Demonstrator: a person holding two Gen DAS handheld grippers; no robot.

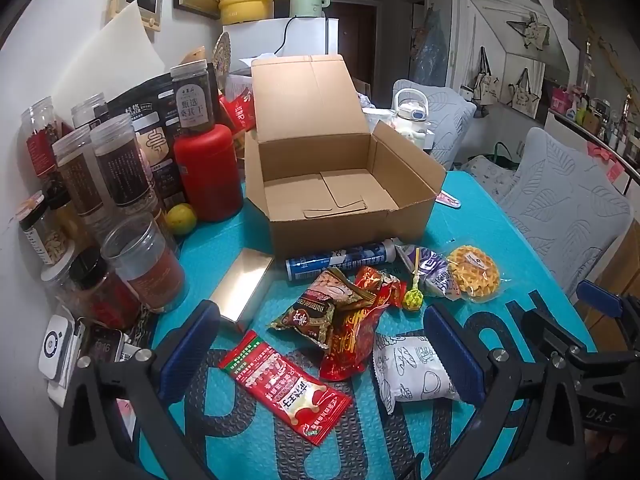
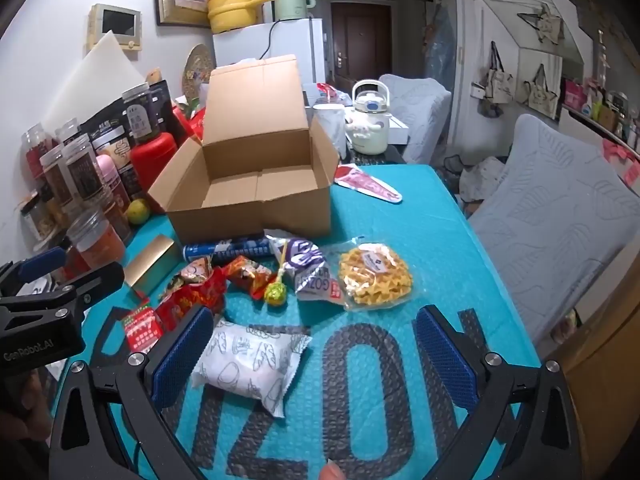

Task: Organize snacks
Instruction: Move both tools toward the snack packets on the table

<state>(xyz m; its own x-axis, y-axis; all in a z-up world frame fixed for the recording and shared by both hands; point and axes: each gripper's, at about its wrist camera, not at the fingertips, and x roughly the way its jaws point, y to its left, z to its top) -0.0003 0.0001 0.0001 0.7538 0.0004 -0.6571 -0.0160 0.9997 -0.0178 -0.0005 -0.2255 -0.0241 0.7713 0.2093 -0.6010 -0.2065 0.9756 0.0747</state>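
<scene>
Cardboard box [image 1: 340, 184], lid flap raised, interior bare, standing on the teal bubble-wrap table cover [image 1: 500, 240]. Snacks lie loose on the cover in front of the box: blue tube [image 1: 340, 260] lying against the box's front wall; wrapped waffle [image 1: 474, 274] to its right; purple-and-white packet [image 1: 430, 274] just beside the waffle; green lollipop [image 1: 412, 300]; heap of red and brown packets [image 1: 348, 316]; flat red sachet [image 1: 284, 384]; white printed packet [image 1: 412, 368]; gold box [image 1: 244, 288] at left. Jars [image 1: 112, 168] crowd the left edge. Left gripper [image 1: 320, 352] spread wide above the sachet, holding nothing. Right gripper [image 2: 316, 360] likewise spread wide, empty, the white printed packet lying by its left finger
</scene>
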